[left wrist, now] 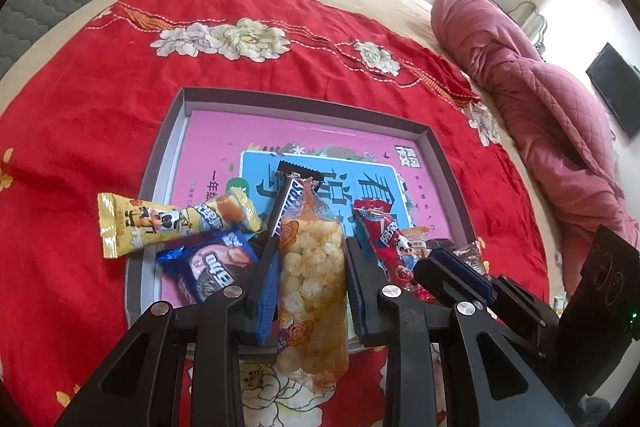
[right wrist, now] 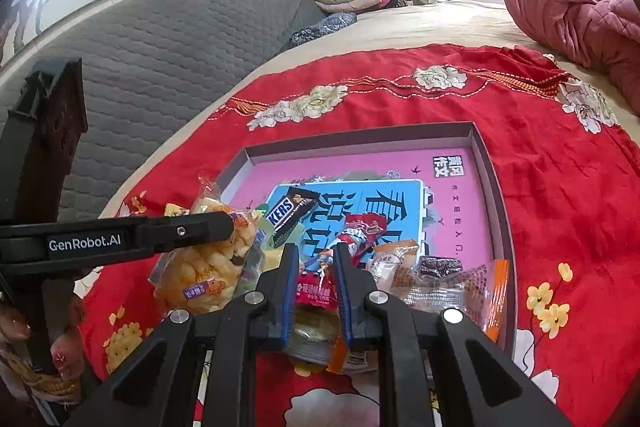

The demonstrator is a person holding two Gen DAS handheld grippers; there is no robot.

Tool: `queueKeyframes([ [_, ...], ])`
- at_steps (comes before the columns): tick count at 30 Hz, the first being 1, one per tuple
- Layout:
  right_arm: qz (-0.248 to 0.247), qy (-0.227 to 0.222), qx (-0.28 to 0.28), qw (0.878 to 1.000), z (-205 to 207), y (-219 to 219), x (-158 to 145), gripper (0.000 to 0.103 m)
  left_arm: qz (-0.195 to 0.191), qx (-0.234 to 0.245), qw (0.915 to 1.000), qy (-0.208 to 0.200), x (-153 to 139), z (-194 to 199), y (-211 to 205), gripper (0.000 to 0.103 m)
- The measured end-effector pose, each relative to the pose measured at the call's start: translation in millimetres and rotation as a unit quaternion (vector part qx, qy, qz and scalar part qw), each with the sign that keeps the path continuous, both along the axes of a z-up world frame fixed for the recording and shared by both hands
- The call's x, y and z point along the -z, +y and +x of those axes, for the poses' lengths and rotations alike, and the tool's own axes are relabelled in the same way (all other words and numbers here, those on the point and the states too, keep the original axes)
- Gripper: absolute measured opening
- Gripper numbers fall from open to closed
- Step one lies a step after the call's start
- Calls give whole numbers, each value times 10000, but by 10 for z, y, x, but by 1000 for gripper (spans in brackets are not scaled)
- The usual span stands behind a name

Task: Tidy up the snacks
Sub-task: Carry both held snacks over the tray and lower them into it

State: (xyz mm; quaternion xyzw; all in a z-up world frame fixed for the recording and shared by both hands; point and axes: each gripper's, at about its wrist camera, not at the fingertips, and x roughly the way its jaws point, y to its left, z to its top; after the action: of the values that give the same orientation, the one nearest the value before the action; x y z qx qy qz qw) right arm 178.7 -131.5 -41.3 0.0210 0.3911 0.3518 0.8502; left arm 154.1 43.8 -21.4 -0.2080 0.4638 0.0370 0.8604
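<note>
On the bed, a red flowered blanket (left wrist: 100, 99) is being used as the surface, and a shallow grey box (left wrist: 168, 143) with a pink printed bottom is lying on it. Snacks are piled at the near end of the box. Between the fingers of the left tool (left wrist: 310, 247) a clear bag of puffed snacks (left wrist: 316, 267) is being gripped, its length running from the tool's base out past the fingertips; the pads are pressing on both sides of it. Just to the left of that bag a dark Snickers bar (left wrist: 286, 205) is lying partly under it, pointing toward the far end of the box. Farther left a blue Oreo packet (left wrist: 212, 263) is resting on the near left wall of the box, and a yellow wafer packet (left wrist: 160, 223) is lying across that wall, half on the blanket. The right tool (right wrist: 316, 255) is being held clenched on a red candy packet (right wrist: 352, 231), which is lying over the printed bottom. To the right of it, small clear-wrapped sweets (right wrist: 436, 275) are being seen heaped in the near right corner. Along the far right side of the bed a pink quilt (left wrist: 520, 87) is lying bunched.
</note>
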Motion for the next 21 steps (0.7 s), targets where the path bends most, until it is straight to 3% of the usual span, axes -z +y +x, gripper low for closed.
queueKeyframes([
  [21, -50, 77, 63, 9999, 15, -29, 54, 18, 52, -229, 9996, 126, 161, 123, 146, 31],
])
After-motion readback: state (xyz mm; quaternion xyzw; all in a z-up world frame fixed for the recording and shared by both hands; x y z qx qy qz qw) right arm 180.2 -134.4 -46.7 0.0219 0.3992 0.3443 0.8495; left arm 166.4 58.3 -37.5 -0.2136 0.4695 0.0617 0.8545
